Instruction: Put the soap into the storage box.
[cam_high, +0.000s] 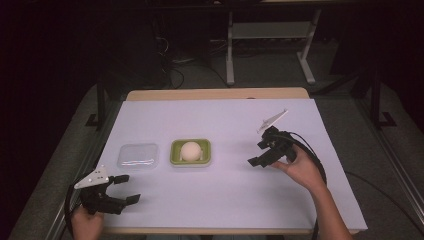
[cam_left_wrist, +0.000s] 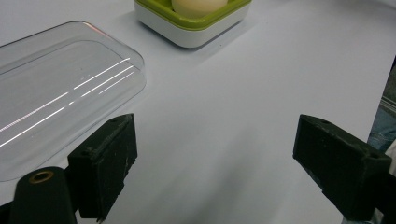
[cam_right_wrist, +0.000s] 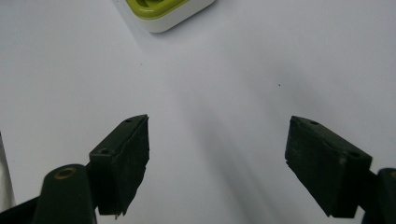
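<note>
Tabletop (cam_high: 225, 195): container (cam_high: 190, 153) near centre, ball (cam_high: 190, 150) inside it. Lid (cam_high: 138, 156) flat on the tabletop just left of the container, apart from it. Left tongs (cam_high: 127, 188) at the near left corner, in front of the lid. Right tongs (cam_high: 259, 153) to the right of the container, well apart.

One green-rimmed white container (cam_high: 190, 152) sits on the tabletop (cam_high: 225, 200), with one pale round egg (cam_high: 190, 150) in it. One clear plastic lid (cam_high: 138, 156) lies beside it (upside unclear). Two hand-held grippers: left hand-held gripper (cam_high: 129, 188), right hand-held gripper (cam_high: 257, 153).
</note>
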